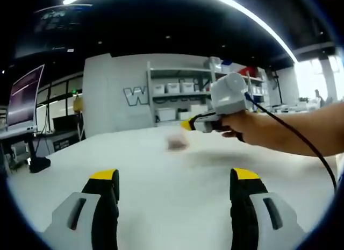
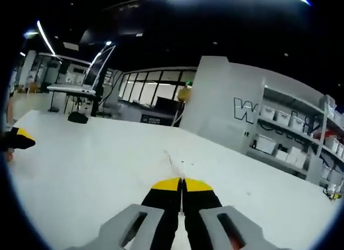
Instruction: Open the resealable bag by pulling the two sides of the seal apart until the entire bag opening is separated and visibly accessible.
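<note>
- Long ceiling light strips (image 1: 252,16) glow against a dark ceiling; the white tabletop (image 1: 161,196) beneath is evenly bright.
- A window (image 1: 317,78) at the far right is blown out to white.
- A small pinkish smear (image 1: 176,143) near the tabletop's far edge is blurred beyond telling, with a soft grey shadow beside it.
- Fisheye bending curves the light strips and shelving (image 2: 293,137) toward the edges.

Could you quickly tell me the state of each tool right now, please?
Left tool: open, jaws wide apart, holding nothing.
Right tool: closed, jaws together; nothing visibly gripped.
</note>
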